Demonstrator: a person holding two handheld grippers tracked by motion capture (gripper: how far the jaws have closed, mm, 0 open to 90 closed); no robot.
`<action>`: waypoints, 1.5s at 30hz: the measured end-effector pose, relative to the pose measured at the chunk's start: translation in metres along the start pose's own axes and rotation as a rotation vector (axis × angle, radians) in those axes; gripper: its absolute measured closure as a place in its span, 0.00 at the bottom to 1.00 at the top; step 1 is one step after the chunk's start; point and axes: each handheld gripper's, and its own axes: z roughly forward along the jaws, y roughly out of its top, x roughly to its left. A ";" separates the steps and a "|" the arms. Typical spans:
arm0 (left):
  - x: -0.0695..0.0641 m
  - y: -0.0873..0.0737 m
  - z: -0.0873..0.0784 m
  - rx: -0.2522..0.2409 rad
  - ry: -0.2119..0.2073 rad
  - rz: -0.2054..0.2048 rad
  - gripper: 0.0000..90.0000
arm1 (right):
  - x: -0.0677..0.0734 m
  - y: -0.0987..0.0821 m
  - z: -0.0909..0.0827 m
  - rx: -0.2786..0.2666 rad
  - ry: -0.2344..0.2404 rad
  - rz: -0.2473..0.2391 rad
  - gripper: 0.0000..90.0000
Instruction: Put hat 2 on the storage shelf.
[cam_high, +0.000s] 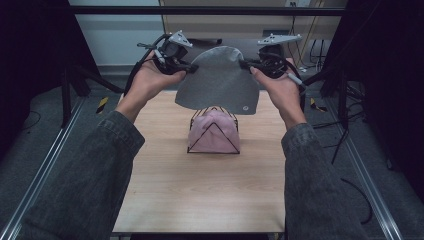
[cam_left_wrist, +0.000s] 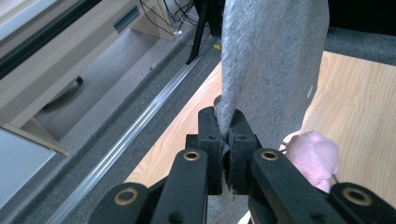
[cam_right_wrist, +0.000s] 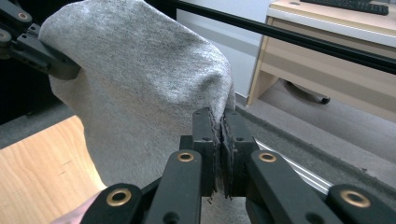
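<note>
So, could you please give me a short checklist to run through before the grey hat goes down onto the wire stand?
1. Left gripper shut on the grey hat edge: ok.
2. Right gripper shut on the opposite edge: ok.
3. Hat lifted clear above the wire stand: ok.
4. Stand upright on the table: ok.
5. Stand free: not ok, a pink hat already covers it.
6. Hat opening facing down: cannot tell.

Matt grey knit cap (cam_high: 218, 80), wood-grain table (cam_high: 200, 190)

Dark grey denim sleeves (cam_high: 95, 165); black grippers, brass-ringed pivots, grey three-cornered top plates (cam_high: 279, 38), black trailing cables.
</note>
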 end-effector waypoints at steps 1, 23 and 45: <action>0.001 -0.001 0.002 0.003 0.000 -0.003 0.96 | 0.000 -0.001 0.002 0.000 0.000 0.002 0.95; 0.003 -0.023 0.019 0.018 -0.022 -0.041 0.96 | 0.003 -0.017 0.020 0.049 0.015 0.005 0.95; -0.006 -0.053 0.048 0.038 -0.054 -0.082 0.96 | 0.004 -0.056 0.038 0.131 0.021 0.019 0.95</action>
